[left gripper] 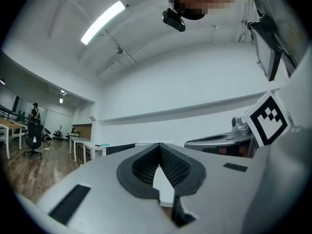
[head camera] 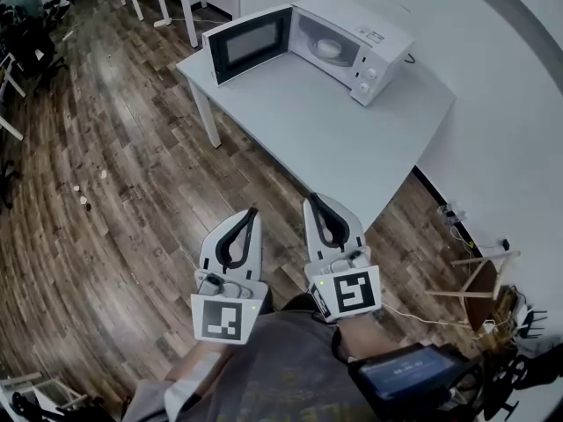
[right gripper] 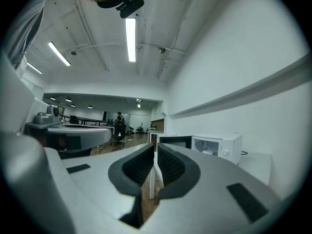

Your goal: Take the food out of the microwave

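Evidently left tongs [head camera: 252, 210] and right tongs [head camera: 310, 200] are clenched empty; unless opened, food [head camera: 327, 49] in the microwave [head camera: 374, 35] could be shoved.

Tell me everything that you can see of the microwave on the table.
The microwave is a white box that stands upright on the white table, at its far end. Its door, with a dark window, is swung wide open to the left. Inside sits a white dish. Two knobs are on its front right panel.

Wood-plank floor [head camera: 132, 200], white wall [right gripper: 243, 57], pale table [head camera: 334, 126].
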`<state>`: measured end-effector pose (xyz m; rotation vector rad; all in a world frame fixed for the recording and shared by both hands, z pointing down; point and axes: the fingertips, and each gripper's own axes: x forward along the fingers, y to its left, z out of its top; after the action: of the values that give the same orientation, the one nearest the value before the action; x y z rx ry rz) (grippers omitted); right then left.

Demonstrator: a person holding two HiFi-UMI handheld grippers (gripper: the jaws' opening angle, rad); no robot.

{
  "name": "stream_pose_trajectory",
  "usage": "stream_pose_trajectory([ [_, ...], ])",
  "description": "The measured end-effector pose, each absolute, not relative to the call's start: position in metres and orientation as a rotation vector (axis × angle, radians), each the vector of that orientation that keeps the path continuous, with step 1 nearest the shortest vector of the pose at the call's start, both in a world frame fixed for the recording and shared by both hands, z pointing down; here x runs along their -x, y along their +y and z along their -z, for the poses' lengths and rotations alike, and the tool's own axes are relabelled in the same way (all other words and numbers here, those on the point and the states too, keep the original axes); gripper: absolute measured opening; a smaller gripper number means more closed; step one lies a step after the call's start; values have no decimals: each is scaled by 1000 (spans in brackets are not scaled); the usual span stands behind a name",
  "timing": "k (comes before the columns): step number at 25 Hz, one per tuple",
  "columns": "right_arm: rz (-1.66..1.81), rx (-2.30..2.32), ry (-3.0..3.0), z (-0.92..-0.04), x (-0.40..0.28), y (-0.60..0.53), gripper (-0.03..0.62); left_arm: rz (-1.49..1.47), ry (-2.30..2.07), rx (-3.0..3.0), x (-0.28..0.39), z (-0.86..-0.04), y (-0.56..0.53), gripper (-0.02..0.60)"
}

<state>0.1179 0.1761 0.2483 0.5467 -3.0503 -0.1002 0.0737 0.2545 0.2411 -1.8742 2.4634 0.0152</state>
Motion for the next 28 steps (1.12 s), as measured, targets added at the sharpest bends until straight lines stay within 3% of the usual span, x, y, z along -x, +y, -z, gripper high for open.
stream_pose_trajectory([
  [13, 89, -607, -3024, -264, -50, 136, 26, 5, 2446, 1946, -8, -262, 220, 6],
  [28, 51, -869, -2985, -272, 44, -16, 26, 82, 2248, 2124, 96, -268, 72, 6],
])
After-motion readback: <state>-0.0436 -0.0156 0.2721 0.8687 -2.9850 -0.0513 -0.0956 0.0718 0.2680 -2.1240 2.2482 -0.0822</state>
